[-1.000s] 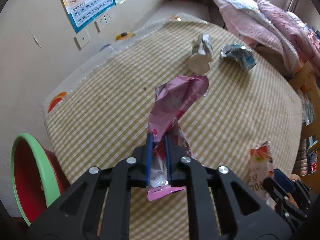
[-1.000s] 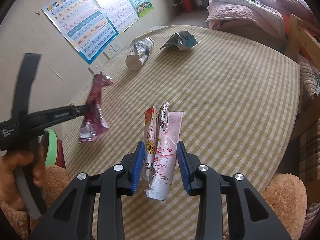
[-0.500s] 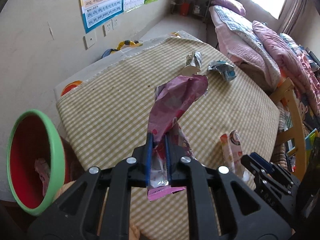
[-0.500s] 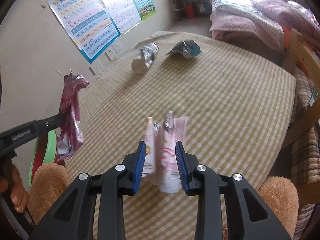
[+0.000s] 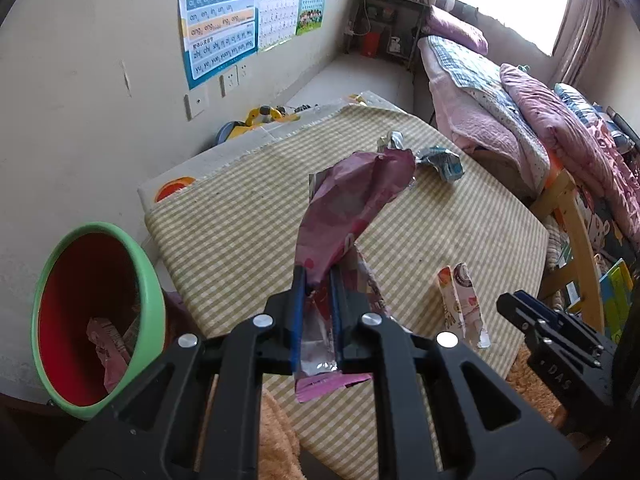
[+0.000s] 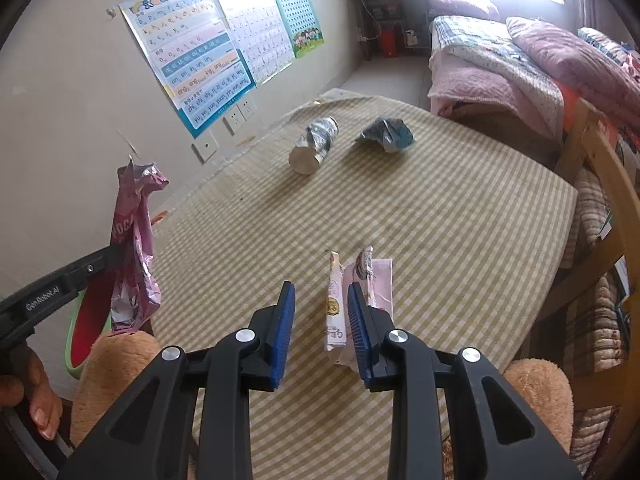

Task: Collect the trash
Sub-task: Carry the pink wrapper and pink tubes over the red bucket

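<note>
The left claw (image 5: 316, 280) is pressed together on the lower part of a pink wrapper (image 5: 352, 200). The wrapper stands up out of the jaws, clear of the worktop (image 5: 248, 232). The bin (image 5: 150, 280), red inside with a green rim, sits low beside the worktop's near left corner and already holds some scraps (image 5: 106, 344).

The step in hand looks like carrying this wrapper to the bin. To do it well, I would swing the claw left until the whole wrapper, floppy top included, is over the red mouth. Lower it a little, and only then let the jaws part (a light foil sheet drifts if dropped from high up). The rim tilts toward the camera, so aim for the middle of the opening, not its near edge.

The right claw (image 6: 320, 290) has just been closing, but a clear gap remains between its pads. A white packet (image 6: 335, 308) lies in that gap against the right pad, while the left pad touches nothing. A pink packet (image 6: 382, 284) lies partly behind the right finger. I judge that neither is gripped. The claw should shift right to centre on both packets before squeezing.

A crushed cup (image 6: 314, 146) and a crumpled blue wrapper (image 6: 388, 134) lie near each other at the far end, not yet collected.
</note>
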